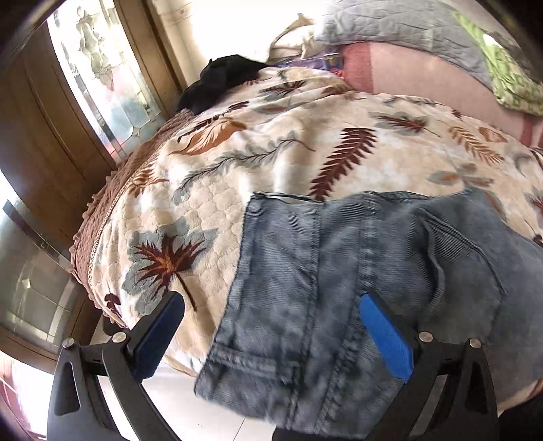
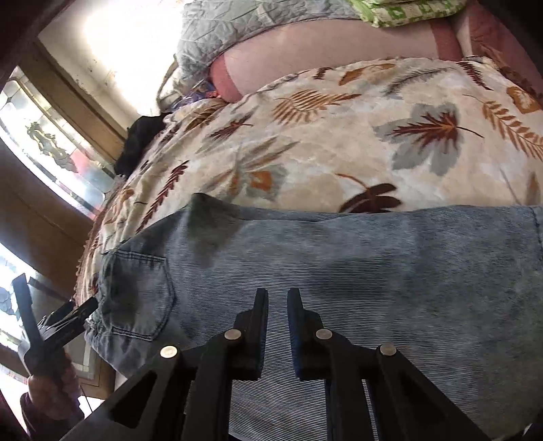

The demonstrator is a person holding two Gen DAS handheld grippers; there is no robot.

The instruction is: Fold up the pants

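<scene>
Jeans (image 1: 356, 271) lie on the leaf-print bedspread (image 1: 271, 152), at the near edge of the bed.

Left gripper (image 1: 275, 312): jaws wide open, not pressing on anything. The waistband end of the jeans sits below and between the fingers; the blue pad (image 1: 387, 339) at 4 o'clock is over denim, the other finger at 8 o'clock is over bedspread. Contact: cannot tell.

Right gripper (image 2: 277, 305): jaws nearly closed, narrow gap, no fabric seen pinched. It hangs over the middle of the jeans, with denim spreading from 9 to 3 o'clock. Back pocket (image 2: 139, 298) at 9 o'clock. In the right wrist view the left gripper shows at 8 o'clock, just beside the waistband end, held in a hand (image 2: 51, 393).

Black cloth (image 1: 220, 81) at 11 o'clock on the far bed edge; grey quilt (image 1: 390, 27) at 1 o'clock.
</scene>
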